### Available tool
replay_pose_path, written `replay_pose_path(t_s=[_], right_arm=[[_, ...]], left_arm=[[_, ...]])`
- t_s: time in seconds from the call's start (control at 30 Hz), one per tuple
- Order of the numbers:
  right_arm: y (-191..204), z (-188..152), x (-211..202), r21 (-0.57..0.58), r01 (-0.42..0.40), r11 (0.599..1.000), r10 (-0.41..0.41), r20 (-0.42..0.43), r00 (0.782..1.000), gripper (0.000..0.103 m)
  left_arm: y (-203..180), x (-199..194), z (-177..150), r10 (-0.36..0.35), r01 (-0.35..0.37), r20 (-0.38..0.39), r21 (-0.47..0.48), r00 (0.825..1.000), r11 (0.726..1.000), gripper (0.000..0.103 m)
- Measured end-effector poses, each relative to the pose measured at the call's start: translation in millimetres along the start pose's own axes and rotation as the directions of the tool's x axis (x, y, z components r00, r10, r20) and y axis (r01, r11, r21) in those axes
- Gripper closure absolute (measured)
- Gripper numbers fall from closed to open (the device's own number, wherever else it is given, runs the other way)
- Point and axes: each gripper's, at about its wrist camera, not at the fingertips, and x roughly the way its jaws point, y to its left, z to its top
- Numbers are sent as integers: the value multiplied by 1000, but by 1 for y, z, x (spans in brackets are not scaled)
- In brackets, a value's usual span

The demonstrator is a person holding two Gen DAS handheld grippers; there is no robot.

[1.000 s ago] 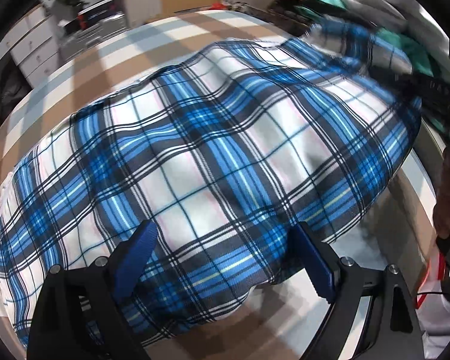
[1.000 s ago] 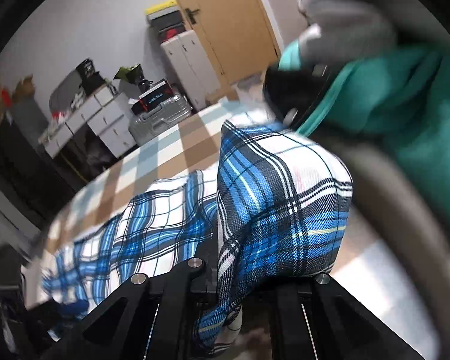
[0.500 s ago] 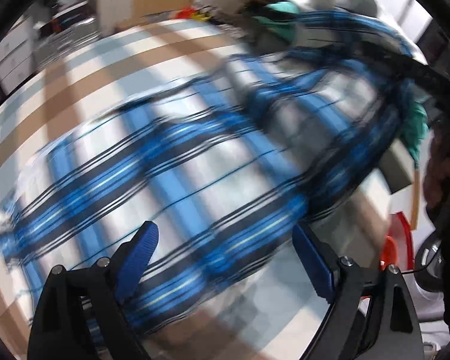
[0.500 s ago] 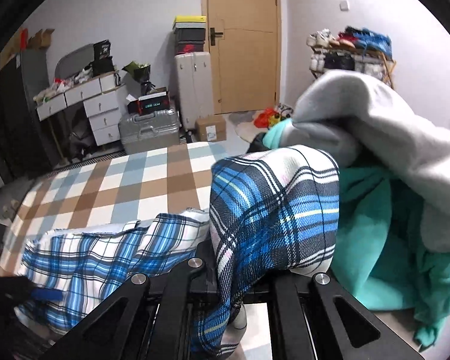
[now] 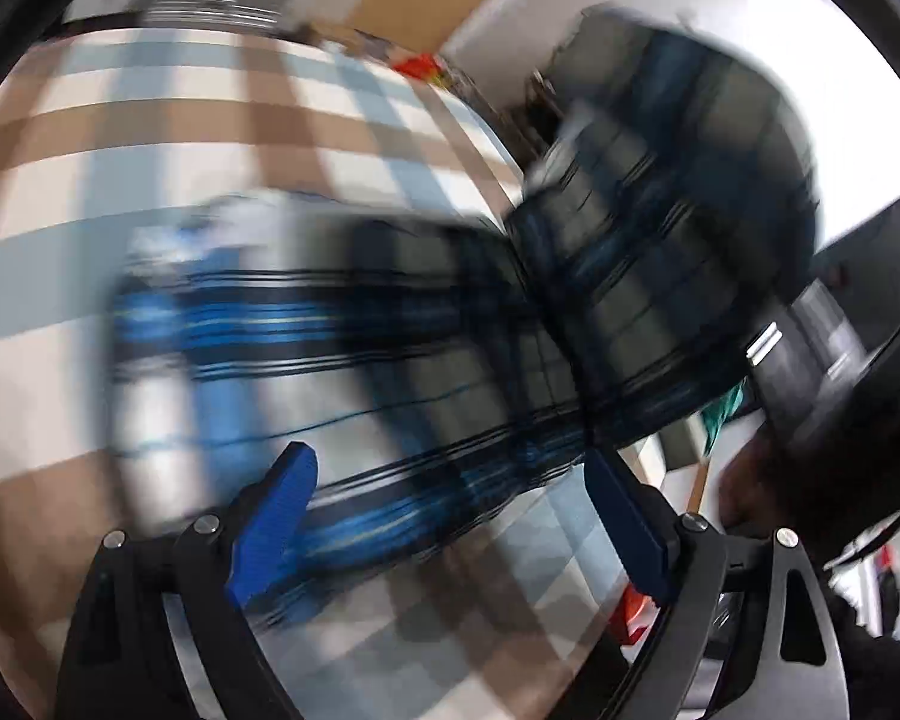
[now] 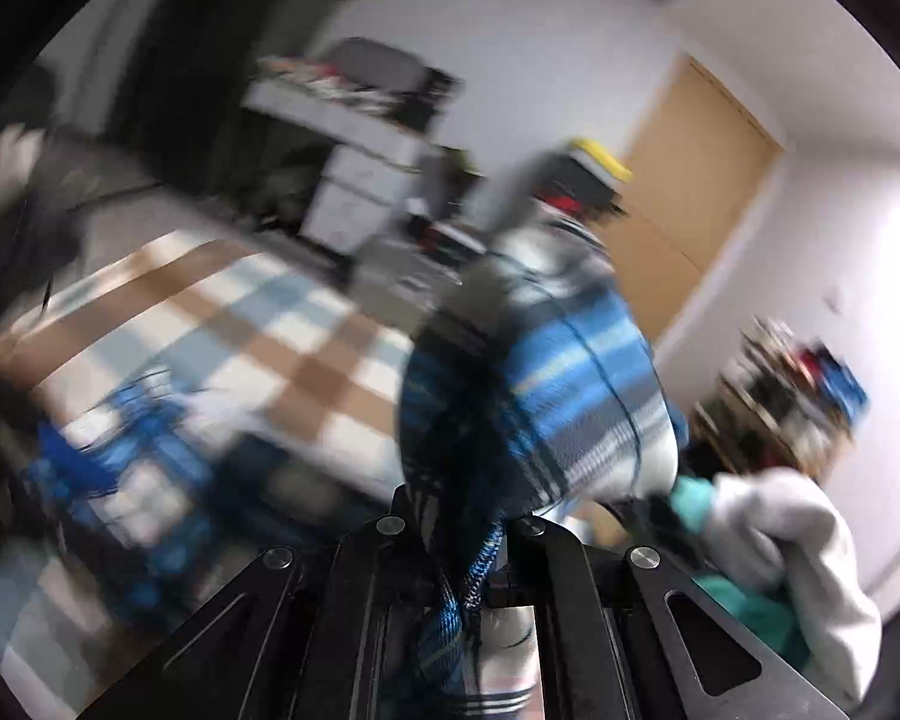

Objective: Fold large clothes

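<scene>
— At frame centre, your right gripper (image 6: 462,546) pinched the plaid shirt (image 6: 528,396); where was the rest?
— Draped over the checked bed (image 5: 150,120), under your spread, empty left gripper (image 5: 450,516).

The right gripper (image 6: 459,546) pinches the blue plaid garment (image 6: 546,384) above the checked bed (image 6: 258,324).

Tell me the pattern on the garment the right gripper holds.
Blue, white and black plaid shirt, clearest in the right wrist view.
</scene>
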Motion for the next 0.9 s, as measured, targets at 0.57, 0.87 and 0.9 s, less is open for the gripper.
replay_pose_path(t_s=[0.57, 0.87, 0.9], right_arm=[[101, -41, 6, 11, -433, 901, 431, -115, 895, 17], [14, -81, -16, 444, -537, 718, 600, -2, 800, 16], [5, -84, -17, 469, -532, 705, 597, 12, 802, 16]], left_arm=[[20, -44, 36, -23, 25, -46, 61, 999, 998, 14], [10, 49, 99, 87, -76, -241, 55, 967, 996, 14], [11, 57, 103, 107, -94, -251, 60, 962, 994, 16]])
